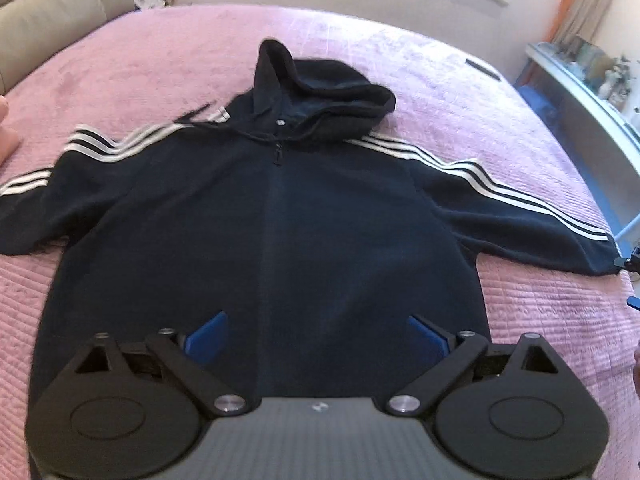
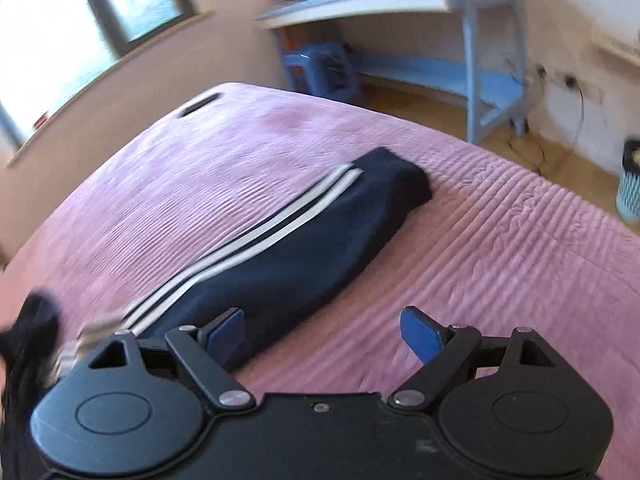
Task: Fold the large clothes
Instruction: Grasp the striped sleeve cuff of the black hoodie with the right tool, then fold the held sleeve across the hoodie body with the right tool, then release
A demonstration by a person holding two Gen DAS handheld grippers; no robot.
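pink quilted bedspread (image 1: 400, 64) covered the whole bed; window and a light-blue desk (image 2: 492, 40) stood beyond its far and right edges. small dark flat object (image 1: 483, 68) lay near the far right corner of the bed (could not tell what it was).

dark navy hoodie (image 1: 272, 216) lay face up across the middle of the bed, zip closed, hood (image 1: 320, 84) toward the far edge, hem toward the near edge. both sleeves were spread outward, white stripes showing. right sleeve (image 2: 304, 232) ran flat toward the right edge of the bed, cuff short of the edge.

left gripper (image 1: 318, 338) was spread wide, blue pads apart, poised over the lower body of the hoodie near the hem. it pinched nothing.

right gripper (image 2: 324, 332) was also spread wide, over the upper part of the right sleeve. one pad stood above the cloth, the other above bare bedspread. it held nothing. view was motion-blurred.

progress, as judged: garment laid out and roughly flattened, no fold visible yet. left to do, likely: sleeves brought in over the body, sides folded, then hem up toward the hood. task looked to be at its start.
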